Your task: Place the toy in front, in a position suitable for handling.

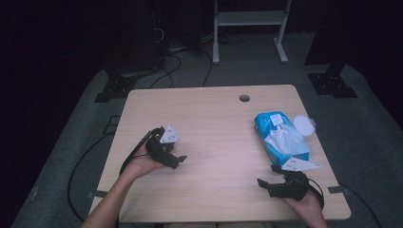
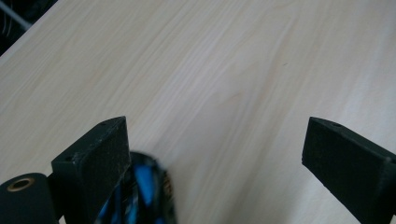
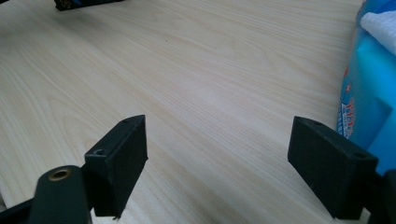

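**Wipes pack lies just beyond the right tool**

While both tools hover with jaws apart and empty, the blue wipes pack (image 1: 281, 137) sits on the tabletop (image 1: 214, 123) at the far right, its long axis running near to far. The right tool (image 1: 266, 184) is just near of it; the left tool (image 1: 178, 160) is well apart.

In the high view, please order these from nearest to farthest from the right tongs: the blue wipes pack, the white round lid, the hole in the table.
From the right tongs:
1. Blue wipes pack, just beyond them, at the table's right side.
2. White round lid, behind the pack, at the right edge.
3. Hole in the table, near the far edge.
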A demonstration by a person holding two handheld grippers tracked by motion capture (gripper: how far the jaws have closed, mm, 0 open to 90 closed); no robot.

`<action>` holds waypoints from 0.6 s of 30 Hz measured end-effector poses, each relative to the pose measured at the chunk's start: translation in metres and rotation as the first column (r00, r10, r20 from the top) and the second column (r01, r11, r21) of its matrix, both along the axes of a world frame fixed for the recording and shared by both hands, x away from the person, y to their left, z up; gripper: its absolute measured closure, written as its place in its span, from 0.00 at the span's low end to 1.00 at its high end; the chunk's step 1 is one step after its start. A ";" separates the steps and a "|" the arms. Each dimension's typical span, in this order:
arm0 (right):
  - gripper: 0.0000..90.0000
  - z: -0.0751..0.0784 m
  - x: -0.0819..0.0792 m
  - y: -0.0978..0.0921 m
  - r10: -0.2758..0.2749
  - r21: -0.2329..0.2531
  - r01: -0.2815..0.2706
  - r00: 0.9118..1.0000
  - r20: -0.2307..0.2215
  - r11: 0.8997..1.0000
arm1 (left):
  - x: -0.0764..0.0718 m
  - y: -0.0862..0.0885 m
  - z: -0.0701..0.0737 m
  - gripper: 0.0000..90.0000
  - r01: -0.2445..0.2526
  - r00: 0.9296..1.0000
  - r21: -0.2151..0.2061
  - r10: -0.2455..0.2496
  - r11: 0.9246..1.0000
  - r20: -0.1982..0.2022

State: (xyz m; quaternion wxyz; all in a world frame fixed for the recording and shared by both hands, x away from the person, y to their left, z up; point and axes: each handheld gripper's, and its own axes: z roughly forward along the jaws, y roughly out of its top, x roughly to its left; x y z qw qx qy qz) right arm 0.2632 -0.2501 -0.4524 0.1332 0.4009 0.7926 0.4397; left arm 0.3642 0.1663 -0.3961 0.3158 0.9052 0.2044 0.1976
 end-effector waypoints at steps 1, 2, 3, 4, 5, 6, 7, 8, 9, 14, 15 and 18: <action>0.21 0.000 0.000 0.000 0.000 0.000 0.000 1.000 0.000 1.000 | 0.003 0.004 0.001 0.08 -0.011 1.000 0.005 0.011 1.000 -0.002; 0.21 0.000 0.000 0.000 0.003 -0.001 -0.003 1.000 -0.001 1.000 | 0.007 0.008 0.003 0.08 -0.022 1.000 0.018 0.022 1.000 0.000; 0.21 0.000 0.000 0.001 0.007 -0.003 -0.007 1.000 -0.003 1.000 | 0.009 0.011 0.004 0.08 -0.033 0.999 0.023 0.033 0.999 -0.002; 0.21 0.000 0.000 0.003 0.012 -0.006 -0.012 1.000 -0.007 1.000 | 0.011 0.015 0.005 0.08 -0.041 0.999 0.034 0.041 0.999 -0.009; 0.21 0.000 0.000 0.003 0.012 -0.006 -0.012 1.000 -0.007 1.000 | 0.014 0.019 0.005 0.08 -0.050 0.999 0.037 0.050 0.998 -0.013; 0.21 -0.001 -0.001 0.004 0.020 -0.015 -0.020 1.000 -0.010 1.000 | 0.016 0.023 0.005 0.08 -0.061 0.998 0.044 0.062 0.997 -0.019; 0.21 -0.001 -0.001 0.004 0.020 -0.015 -0.020 1.000 -0.010 1.000 | 0.018 0.027 0.004 0.08 -0.070 0.997 0.052 0.071 0.996 -0.024; 0.21 -0.001 -0.001 0.005 0.023 -0.017 -0.023 1.000 -0.011 1.000 | 0.020 0.030 0.004 0.08 -0.077 0.996 0.063 0.079 0.995 -0.032; 0.21 -0.001 -0.001 0.006 0.026 -0.021 -0.026 1.000 -0.012 0.999 | 0.022 0.033 0.003 0.08 -0.086 0.995 0.072 0.089 0.994 -0.040; 0.21 -0.001 0.000 0.008 0.034 -0.026 -0.035 0.999 -0.016 0.999 | 0.035 0.047 -0.006 0.08 -0.125 0.987 0.131 0.137 0.984 -0.085; 0.21 -0.001 0.000 0.008 0.034 -0.026 -0.035 0.999 -0.016 0.999 | 0.035 0.047 -0.006 0.08 -0.125 0.987 0.131 0.137 0.984 -0.085; 0.21 -0.001 0.000 0.009 0.039 -0.030 -0.040 0.999 -0.017 0.999 | 0.043 0.051 -0.012 0.08 -0.141 0.979 0.163 0.162 0.977 -0.124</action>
